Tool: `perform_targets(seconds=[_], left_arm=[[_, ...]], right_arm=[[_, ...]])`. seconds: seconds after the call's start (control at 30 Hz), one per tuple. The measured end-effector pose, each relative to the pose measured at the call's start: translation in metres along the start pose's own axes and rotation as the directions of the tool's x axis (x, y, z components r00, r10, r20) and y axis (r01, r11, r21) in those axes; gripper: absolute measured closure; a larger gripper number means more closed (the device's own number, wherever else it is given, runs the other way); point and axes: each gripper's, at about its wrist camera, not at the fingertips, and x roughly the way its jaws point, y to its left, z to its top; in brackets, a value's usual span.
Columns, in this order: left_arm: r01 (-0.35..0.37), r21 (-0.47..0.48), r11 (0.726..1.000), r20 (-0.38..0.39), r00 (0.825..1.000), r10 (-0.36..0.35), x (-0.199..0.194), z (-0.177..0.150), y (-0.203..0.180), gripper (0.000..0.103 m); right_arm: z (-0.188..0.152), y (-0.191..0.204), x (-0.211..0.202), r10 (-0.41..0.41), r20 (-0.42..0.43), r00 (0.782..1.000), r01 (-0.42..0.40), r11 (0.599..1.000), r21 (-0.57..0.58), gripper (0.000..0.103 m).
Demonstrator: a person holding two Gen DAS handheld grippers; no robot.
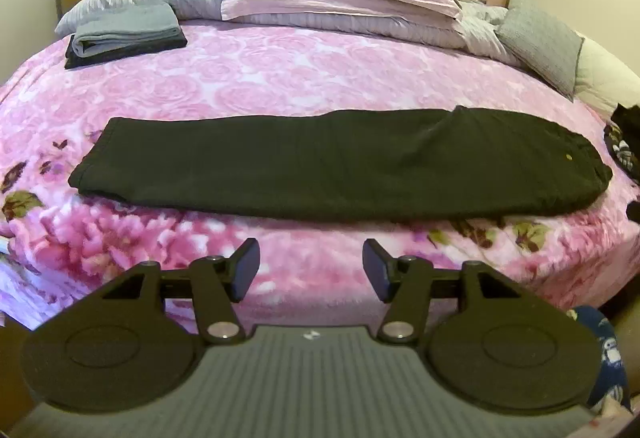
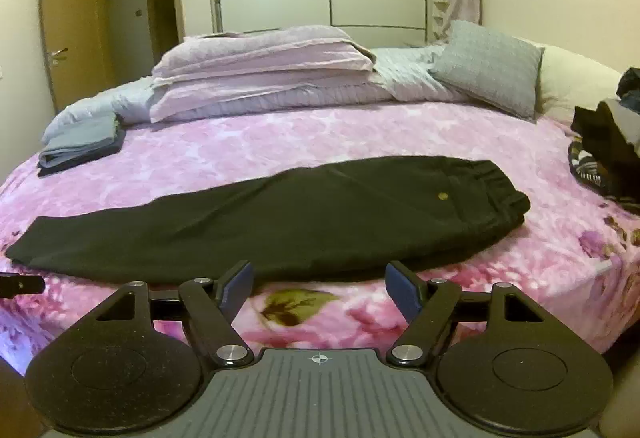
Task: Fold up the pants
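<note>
Black pants (image 1: 332, 162): lie across the near part of the bed (image 1: 320, 78), legs doubled lengthwise into one long strip, waistband at right. Crosswise folds look still to do. Left claw (image 1: 310, 270) and right claw (image 2: 318, 288): both open, empty, near the bed edge, clear of the cloth.

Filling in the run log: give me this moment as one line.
stage: long fold done | black pants: flat lengthwise on pink floral blanket | left gripper: open, empty | right gripper: open, empty
</note>
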Motion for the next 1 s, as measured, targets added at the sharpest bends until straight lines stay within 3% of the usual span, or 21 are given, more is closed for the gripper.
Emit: perform_targets(seconds=[0.77, 0.87, 1.0], left_arm=[[-0.033, 0.061, 0.998, 0.001, 0.999, 0.033, -0.002, 0.006, -0.012, 0.044], [-0.019, -0.004, 1.0, -0.001, 1.0, 0.019, 0.008, 0.006, 0.007, 0.044], [0.053, -0.227, 0.972, 0.03, 0.998, -0.048, 0.028, 0.0, 0.056, 0.047]], right_arm=[[0.004, -0.011, 0.003, 0.021, -0.009, 1.0, -0.021, 1.0, 0.02, 0.032], [0.008, -0.01, 0.011, 0.028, -0.015, 0.999, -0.028, 0.999, 0.025, 0.032], [0.008, -0.01, 0.025, 0.041, -0.041, 0.998, -0.04, 0.999, 0.027, 0.032]])
